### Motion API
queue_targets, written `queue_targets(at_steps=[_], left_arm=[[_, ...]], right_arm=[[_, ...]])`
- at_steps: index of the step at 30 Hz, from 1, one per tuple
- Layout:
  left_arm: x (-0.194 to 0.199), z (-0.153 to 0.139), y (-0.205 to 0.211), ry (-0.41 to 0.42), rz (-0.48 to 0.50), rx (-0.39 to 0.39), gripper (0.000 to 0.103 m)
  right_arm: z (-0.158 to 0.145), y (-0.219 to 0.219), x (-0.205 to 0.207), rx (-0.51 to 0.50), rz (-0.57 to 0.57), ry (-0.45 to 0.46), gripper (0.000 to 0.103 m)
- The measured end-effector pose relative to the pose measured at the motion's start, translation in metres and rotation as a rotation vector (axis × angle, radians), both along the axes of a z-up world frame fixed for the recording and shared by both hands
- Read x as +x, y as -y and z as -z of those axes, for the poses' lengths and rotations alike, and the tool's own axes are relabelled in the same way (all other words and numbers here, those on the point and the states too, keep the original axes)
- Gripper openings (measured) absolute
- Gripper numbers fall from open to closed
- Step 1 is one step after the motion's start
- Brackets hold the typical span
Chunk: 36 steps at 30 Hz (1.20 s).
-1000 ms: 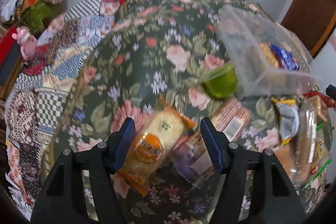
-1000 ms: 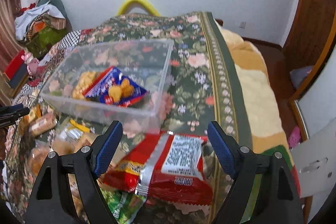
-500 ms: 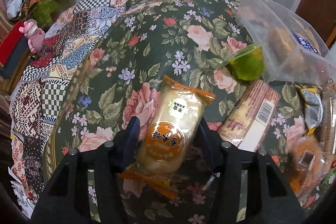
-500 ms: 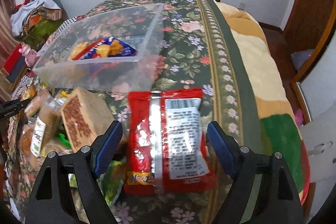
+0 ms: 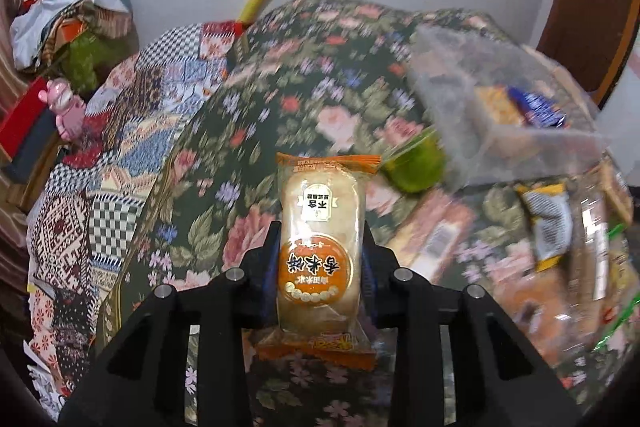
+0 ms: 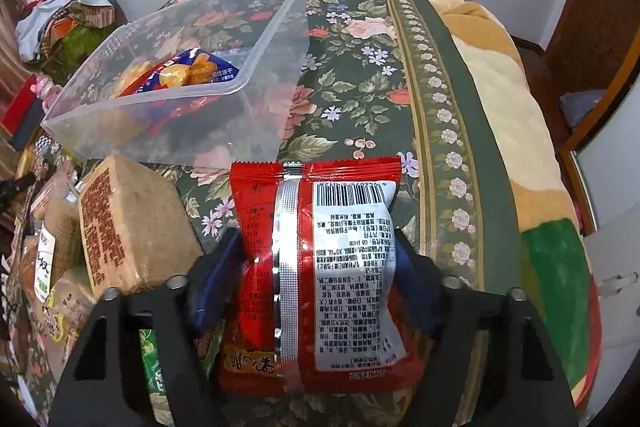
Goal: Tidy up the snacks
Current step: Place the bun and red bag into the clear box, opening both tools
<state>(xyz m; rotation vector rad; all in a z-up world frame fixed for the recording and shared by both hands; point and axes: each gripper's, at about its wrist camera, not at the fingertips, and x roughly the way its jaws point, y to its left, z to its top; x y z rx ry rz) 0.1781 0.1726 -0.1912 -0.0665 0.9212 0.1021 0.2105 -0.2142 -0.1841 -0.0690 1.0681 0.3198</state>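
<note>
A pale rice-cake packet (image 5: 320, 211) with orange ends stands upright between the pads of my left gripper (image 5: 320, 251), which is shut on it and holds it above the floral bedspread (image 5: 312, 75). My right gripper (image 6: 318, 251) is closing its jaws on a red snack packet (image 6: 304, 227) lying back-side up on the bedspread; both blue pads touch its sides. A clear plastic box (image 6: 160, 115) with a blue snack packet (image 6: 192, 71) in it lies just beyond the red packet; in the left wrist view the box (image 5: 500, 147) is at the right.
A brown block-shaped pack (image 6: 132, 227) and several more snack packets (image 6: 48, 259) lie left of the red packet. A green jelly cup (image 5: 416, 167) rests by the clear box. A patchwork quilt (image 5: 120, 155) covers the left. The bed edge (image 6: 540, 147) drops off at the right.
My left gripper closed on the rice-cake packet and lifted it, turning it upright. My right gripper sank over the red packet and its jaws came in against its sides.
</note>
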Motion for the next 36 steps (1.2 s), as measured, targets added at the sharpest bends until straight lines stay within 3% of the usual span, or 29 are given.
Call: queue_targets(at_steps=[7, 21, 27, 36], left_arm=[[0.001, -0.043, 0.029, 0.091, 0.059, -0.028, 0.034], [0.022, -0.106, 0.08, 0.228, 0.14, -0.086, 0.034], [0.044, -0.111, 0.095, 0.239, 0.156, -0.103, 0.034], [0.084, -0.088, 0.11, 0.173, 0.156, -0.121, 0.034]], right_arm=[[-0.018, 0.008, -0.013, -0.018, 0.015, 0.057, 0.065], [-0.104, 0.009, -0.007, 0.079, 0.024, 0.273, 0.065], [-0.12, -0.013, 0.012, 0.124, 0.002, 0.32, 0.065], [-0.113, -0.047, 0.04, 0.148, -0.026, 0.315, 0.065]])
